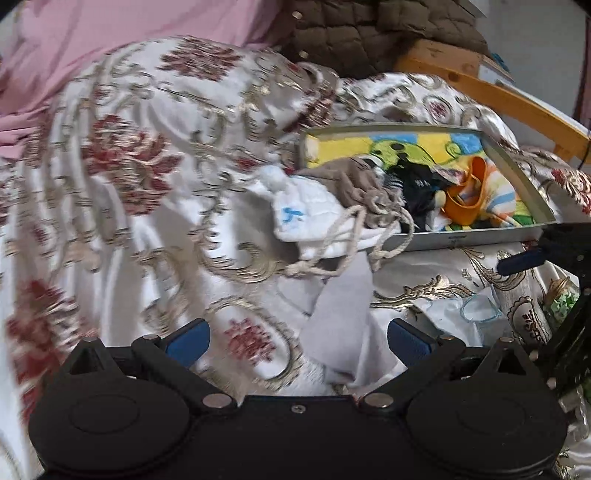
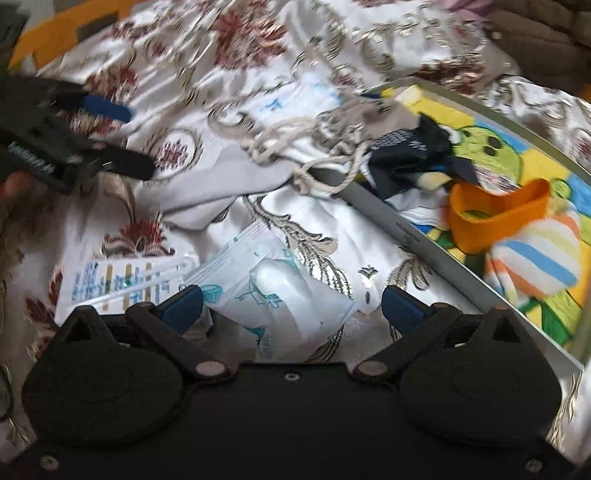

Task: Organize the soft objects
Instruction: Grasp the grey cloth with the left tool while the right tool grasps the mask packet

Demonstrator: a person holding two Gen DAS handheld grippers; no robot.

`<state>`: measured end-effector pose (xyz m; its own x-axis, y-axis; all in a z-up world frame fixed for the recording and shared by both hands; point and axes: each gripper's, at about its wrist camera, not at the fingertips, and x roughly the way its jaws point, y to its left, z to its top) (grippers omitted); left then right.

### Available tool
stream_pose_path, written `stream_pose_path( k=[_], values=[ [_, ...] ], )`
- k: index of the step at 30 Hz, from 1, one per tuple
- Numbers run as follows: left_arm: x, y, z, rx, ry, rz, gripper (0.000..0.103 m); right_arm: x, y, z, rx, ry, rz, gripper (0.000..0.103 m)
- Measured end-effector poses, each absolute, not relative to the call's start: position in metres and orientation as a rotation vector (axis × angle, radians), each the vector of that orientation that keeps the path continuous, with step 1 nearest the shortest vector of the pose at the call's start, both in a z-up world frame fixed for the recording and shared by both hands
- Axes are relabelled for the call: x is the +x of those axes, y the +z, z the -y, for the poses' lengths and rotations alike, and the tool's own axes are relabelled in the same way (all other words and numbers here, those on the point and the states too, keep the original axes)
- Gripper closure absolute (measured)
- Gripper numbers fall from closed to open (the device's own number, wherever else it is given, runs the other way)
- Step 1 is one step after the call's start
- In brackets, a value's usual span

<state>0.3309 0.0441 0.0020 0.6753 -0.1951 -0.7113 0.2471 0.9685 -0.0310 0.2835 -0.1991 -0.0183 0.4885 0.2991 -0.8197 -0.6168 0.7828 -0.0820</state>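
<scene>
Starting at the left of the right wrist view, we see the left gripper [image 2: 125, 138] hanging over the patterned bedspread [image 2: 229, 40], its jaws apart and empty. Next to the right lie a flat printed packet [image 2: 122, 284] and a sealed white pouch [image 2: 280, 295], which sits between the spread, empty jaws of our right gripper [image 2: 291, 308]; the left wrist view shows neither packet clearly. In the middle a grey cloth [image 2: 207, 184] runs lengthwise from lower left to upper right, toward the white drawstring bag [image 2: 314, 147] that hangs over the tray's near rim. At the far right stands the shallow tray [image 2: 413, 236], holding a dark garment [image 2: 410, 158], an orange band [image 2: 498, 218] and a striped soft piece [image 2: 535, 258].

The left wrist view alone shows pink fabric [image 1: 110, 33] at upper left, a brown quilted jacket [image 1: 351, 37] and a wooden frame [image 1: 517, 99] behind the tray, and a brownish cloth [image 1: 354, 181] lying on the bag.
</scene>
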Motion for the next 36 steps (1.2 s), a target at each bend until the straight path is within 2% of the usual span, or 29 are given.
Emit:
stream_pose_path(
  k=[6,8,10,13,16,18,22,24,26,30,36],
  values=[
    [0.358,-0.023,-0.036,0.054,-0.272,-0.854,0.001,0.291,-0.026,0.189,-0.456,0.650,-0.954,0.001],
    [0.364,-0.031,-0.038,0.025,-0.272,-0.873,0.002,0.294,-0.026,0.191,-0.448,0.659,-0.955,0.005],
    [0.370,-0.037,-0.042,-0.018,-0.277,-0.885,0.006,0.301,-0.027,0.195,-0.418,0.669,-0.972,0.019],
    [0.373,-0.042,-0.045,-0.051,-0.282,-0.886,0.013,0.310,-0.031,0.201,-0.385,0.668,-0.997,0.034],
    [0.374,-0.044,-0.045,-0.057,-0.307,-0.886,0.026,0.312,-0.035,0.206,-0.377,0.663,-1.003,0.039],
    [0.374,-0.044,-0.044,-0.056,-0.331,-0.890,0.041,0.311,-0.035,0.206,-0.373,0.662,-0.993,0.044],
    [0.376,-0.044,-0.038,-0.038,-0.371,-0.900,0.061,0.313,-0.034,0.205,-0.355,0.660,-0.978,0.054],
    [0.378,-0.043,-0.038,-0.039,-0.384,-0.900,0.084,0.314,-0.033,0.203,-0.349,0.658,-0.968,0.060],
    [0.378,-0.041,-0.039,-0.048,-0.389,-0.890,0.093,0.314,-0.031,0.201,-0.351,0.658,-0.957,0.065],
    [0.379,-0.037,-0.041,-0.064,-0.373,-0.856,0.101,0.311,-0.023,0.196,-0.360,0.644,-0.927,0.069],
    [0.380,-0.019,-0.039,-0.048,-0.359,-0.751,0.102,0.317,-0.009,0.194,-0.349,0.629,-0.880,0.071]
  ],
)
